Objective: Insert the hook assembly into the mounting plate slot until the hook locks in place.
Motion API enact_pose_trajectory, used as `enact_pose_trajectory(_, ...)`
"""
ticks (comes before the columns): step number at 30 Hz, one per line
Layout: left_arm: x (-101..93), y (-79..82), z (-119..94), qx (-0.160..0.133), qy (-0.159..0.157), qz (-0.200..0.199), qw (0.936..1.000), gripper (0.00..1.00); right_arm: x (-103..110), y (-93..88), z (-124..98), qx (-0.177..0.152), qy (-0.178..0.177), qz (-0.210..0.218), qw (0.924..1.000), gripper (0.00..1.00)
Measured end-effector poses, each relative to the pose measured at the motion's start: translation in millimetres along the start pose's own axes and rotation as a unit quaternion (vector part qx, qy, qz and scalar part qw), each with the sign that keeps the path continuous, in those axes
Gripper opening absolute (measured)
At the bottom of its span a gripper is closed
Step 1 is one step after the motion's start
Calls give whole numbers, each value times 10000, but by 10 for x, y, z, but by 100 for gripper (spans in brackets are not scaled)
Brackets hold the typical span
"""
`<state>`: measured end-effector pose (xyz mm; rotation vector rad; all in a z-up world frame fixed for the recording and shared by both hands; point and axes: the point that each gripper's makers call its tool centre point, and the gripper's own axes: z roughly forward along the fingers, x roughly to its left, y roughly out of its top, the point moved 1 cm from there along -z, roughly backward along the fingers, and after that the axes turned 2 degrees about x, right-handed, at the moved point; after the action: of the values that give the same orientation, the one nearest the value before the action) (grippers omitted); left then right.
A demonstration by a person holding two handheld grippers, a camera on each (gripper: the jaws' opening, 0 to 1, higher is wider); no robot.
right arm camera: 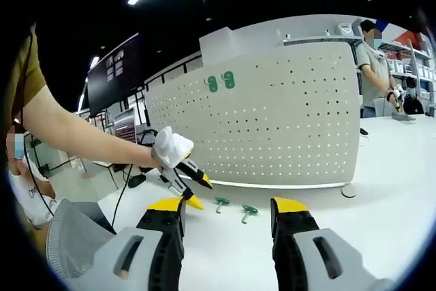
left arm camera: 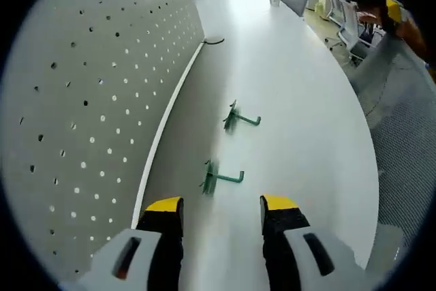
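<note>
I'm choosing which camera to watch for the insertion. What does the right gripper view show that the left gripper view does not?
Right gripper view: two green hooks already mounted high on the pegboard, and the left gripper in a gloved hand, jaws apart near the table hooks.

Left gripper view: a mesh chair at the table's edge.

Both: the pegboard, white table, two loose green hooks, and open, empty jaws.

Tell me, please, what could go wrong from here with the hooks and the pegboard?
Both grippers look open and empty, so nothing is secured yet. The near green hook and the far green hook lie loose on the smooth white table; a poorly centred approach by the left gripper could nudge one away. The pegboard has many similar holes, so a hook may be seated in the wrong one.
</note>
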<state>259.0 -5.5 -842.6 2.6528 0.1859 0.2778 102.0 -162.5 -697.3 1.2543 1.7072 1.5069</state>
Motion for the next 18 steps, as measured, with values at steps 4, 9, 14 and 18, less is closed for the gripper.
enact_pose_trajectory(4, 44, -14, 82, 166, -85, 87, 9998, 44, -11, 1, 9, -14, -13, 44, 10000, 48)
enact_pose_trajectory(9, 75, -6, 183, 253, -211, 75, 9994, 42, -15, -8, 17, 0, -14, 61, 10000, 47)
enact_pose_trajectory(14, 77, 4, 257, 331, -335, 109, 9988, 42, -26, -16, 26, 7, -20, 97, 10000, 47)
enact_pose_trajectory(18, 93, 22, 291, 392, -475, 162, 9980, 37, -19, -28, 39, 19, 0, 80, 10000, 47)
